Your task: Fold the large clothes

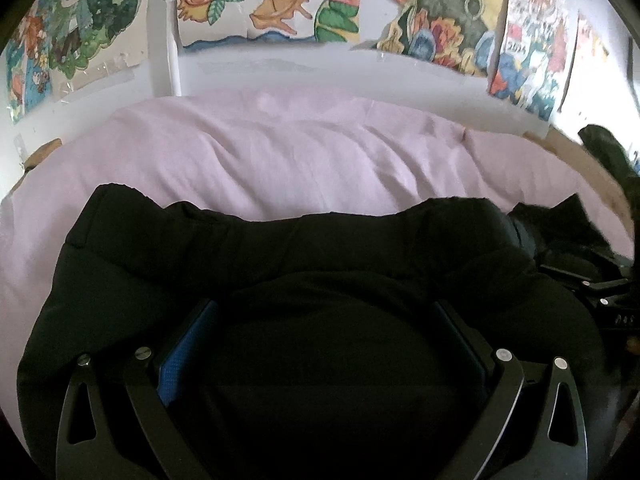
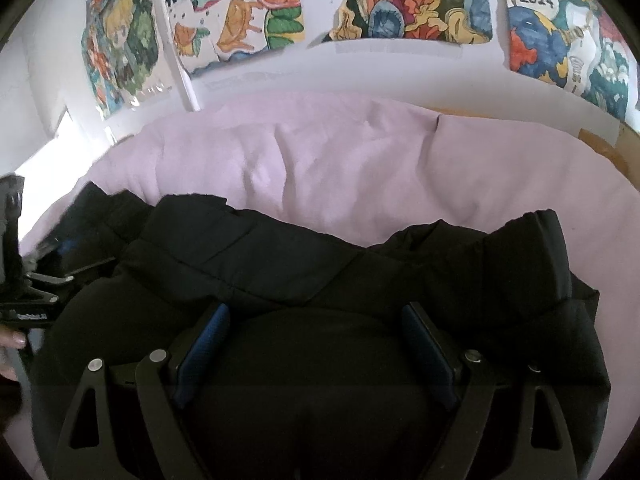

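Looking through the left wrist camera, I see my left gripper (image 1: 324, 320) angled down over a black padded jacket (image 1: 280, 248) that lies bunched on a pale pink bedsheet (image 1: 280, 152). Its two black fingers, lined with blue pads (image 1: 180, 360), stand far apart, and a dark mound of the jacket fills the space between them. The fabric is too dark for me to tell whether the pads press on it or merely flank it. The jacket's quilted upper edge runs across the middle of the view, with bare sheet beyond it. A white wall (image 1: 280, 68) behind the bed carries colourful drawings (image 1: 256, 0) of oranges, flowers and cartoon figures. At the far right edge I see part of my right gripper (image 1: 600, 280), close beside the jacket.

Through the right wrist camera, my right gripper (image 2: 316, 320) also points down at the same black jacket (image 2: 320, 256). Its jaws are spread wide, blue pads (image 2: 200, 352) on either side of a rounded fold of fabric; again I cannot tell whether they actually clamp it. The jacket spans the view from left to right on the pink sheet (image 2: 340, 160). At the left edge sit my left gripper's mechanism (image 2: 32, 280) and fingertips of the hand (image 2: 12, 340) holding it. The drawings (image 2: 400, 12) hang on the wall above, one marked 2024.
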Motion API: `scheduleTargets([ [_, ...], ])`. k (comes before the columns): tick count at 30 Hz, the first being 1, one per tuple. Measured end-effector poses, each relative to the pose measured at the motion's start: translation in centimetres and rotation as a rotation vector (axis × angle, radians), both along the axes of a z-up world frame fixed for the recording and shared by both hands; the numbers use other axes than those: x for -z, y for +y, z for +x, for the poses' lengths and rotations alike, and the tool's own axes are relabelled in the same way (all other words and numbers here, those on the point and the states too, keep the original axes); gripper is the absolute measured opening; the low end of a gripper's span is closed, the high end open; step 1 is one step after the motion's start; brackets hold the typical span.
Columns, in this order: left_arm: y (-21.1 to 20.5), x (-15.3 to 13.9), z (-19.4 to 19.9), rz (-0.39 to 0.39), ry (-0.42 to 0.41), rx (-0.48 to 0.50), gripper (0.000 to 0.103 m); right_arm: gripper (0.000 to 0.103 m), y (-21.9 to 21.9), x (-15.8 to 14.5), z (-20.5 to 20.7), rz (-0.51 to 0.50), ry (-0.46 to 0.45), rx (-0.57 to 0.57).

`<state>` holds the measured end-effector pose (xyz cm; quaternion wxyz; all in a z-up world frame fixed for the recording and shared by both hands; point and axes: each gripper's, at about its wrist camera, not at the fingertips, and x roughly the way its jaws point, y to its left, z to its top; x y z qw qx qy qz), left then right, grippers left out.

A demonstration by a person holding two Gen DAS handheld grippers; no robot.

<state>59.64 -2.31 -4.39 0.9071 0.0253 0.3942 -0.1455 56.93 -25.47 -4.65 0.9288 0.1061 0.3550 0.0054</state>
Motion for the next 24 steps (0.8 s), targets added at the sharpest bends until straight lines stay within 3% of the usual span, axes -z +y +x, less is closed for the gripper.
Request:
scheduleTargets([
  [5, 1.2, -1.0, 0.4, -0.091, 0.032, 0.003, 0.102, 0.087, -2.0, -1.0, -1.4, 0.125, -0.038, 0.002],
  [8, 1.8, -1.6, 0.5, -0.111, 0.042, 0.0, 0.102, 0.087, -2.6, -1.6, -2.0, 0.141, -0.048, 0.014],
  [15, 3.1, -3.1, -0.1, -0.102, 0.024, 0.006, 0.102, 0.087, -4.1, -2.8, -3.7, 0.09, -0.047, 0.034],
  [24, 7.9, -5.3, -1.7, -0.097, -0.022, -0.124, 0.102, 0.087, -6.7, -4.0, -7.4, 0.04, -0.067, 0.092],
])
